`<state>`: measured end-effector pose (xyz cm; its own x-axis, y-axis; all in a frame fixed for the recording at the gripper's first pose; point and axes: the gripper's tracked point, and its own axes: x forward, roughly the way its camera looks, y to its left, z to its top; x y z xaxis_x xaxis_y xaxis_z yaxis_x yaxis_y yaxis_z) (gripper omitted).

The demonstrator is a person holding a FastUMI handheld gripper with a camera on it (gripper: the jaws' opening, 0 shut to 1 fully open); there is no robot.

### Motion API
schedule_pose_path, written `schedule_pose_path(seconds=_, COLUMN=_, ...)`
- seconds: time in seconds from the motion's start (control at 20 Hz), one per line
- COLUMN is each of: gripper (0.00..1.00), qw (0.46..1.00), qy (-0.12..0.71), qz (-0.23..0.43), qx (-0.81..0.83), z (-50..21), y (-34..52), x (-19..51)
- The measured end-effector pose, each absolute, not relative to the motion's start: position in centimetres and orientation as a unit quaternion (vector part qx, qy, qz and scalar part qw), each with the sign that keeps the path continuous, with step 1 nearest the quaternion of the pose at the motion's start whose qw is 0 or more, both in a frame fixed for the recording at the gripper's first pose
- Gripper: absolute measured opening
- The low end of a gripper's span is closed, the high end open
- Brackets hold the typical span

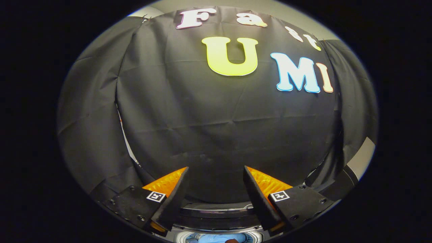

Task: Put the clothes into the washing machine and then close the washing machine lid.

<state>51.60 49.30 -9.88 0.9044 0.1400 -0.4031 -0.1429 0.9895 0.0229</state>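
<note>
- Down low near the gripper (216, 184), fingers spread wide, nothing held, aimed at the black cloth wall (219, 135).
- Washing machine (219, 216) rim sits just below the fingers; blue clothes (212, 238) look already inside the drum.
- Risk: lid barely seen, so a blind reach may miss it.
- Risk: cloth bunched at the rim could jam the lid.

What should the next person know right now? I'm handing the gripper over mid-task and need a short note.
Gripper: open, fingers apart, nothing between them, aimed at the booth's black cloth wall.
Washing machine: just below the fingers, its rim showing; the lid's position cannot be told.
Clothes: something light blue lies in the drum, likely the clothes.
Done: clothes appear to be in.
Left: close the lid.
</note>
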Motion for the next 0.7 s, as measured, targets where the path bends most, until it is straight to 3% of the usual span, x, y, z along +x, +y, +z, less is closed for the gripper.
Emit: schedule_pose_path(seconds=0.7, gripper=0.98, qw=0.978, qy=0.19, qz=0.085, qx=-0.005, z=-9.3, y=48.7, x=45.0)
